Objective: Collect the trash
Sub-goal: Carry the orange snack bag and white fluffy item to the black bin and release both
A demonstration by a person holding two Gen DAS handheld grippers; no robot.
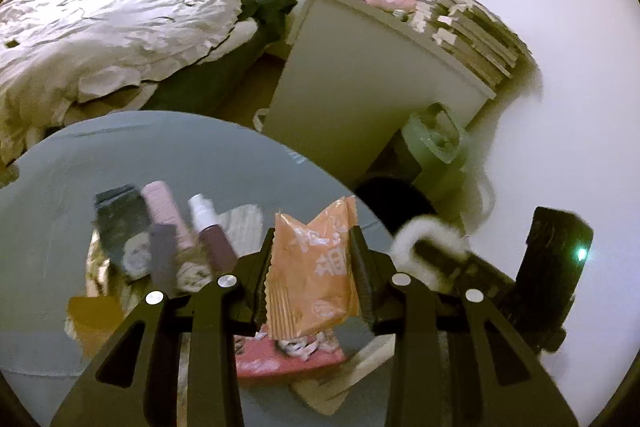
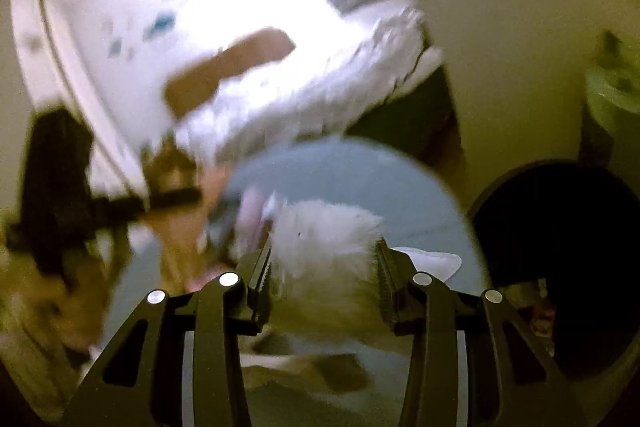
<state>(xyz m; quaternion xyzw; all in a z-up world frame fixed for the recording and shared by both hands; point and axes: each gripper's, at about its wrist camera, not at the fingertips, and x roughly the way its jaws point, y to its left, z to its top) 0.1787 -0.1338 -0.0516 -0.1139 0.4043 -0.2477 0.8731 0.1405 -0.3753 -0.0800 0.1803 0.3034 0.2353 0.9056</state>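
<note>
**A:** Left wrist view first: what is between the jaws?

**B:** An orange snack wrapper [image 1: 310, 269]. The left gripper [image 1: 312, 267] is clamped on its two side edges, so it stands upright between the pads, top flaring above the tips. My guess is that the edge grip keeps a limp packet from folding.

**A:** And beneath the jaws?

**B:** A pink packet [image 1: 288, 363] with white shreds on it, lying on the round grey table [image 1: 160, 155]. Ahead and to the left of the tips sit small bottles [image 1: 208, 231], probably not trash.

**A:** The other hand?

**B:** The right gripper [image 2: 324, 267] has a white crumpled tissue [image 2: 324, 243] between its jaws, filling the gap. That view is blurred, but the pads appear to press on it.

**A:** Where would it all go?

**B:** Likely the dark bin [image 2: 568, 247], off to the right of the right jaws, beside the table's edge. Both pieces sit above the table, not yet over the bin.
</note>
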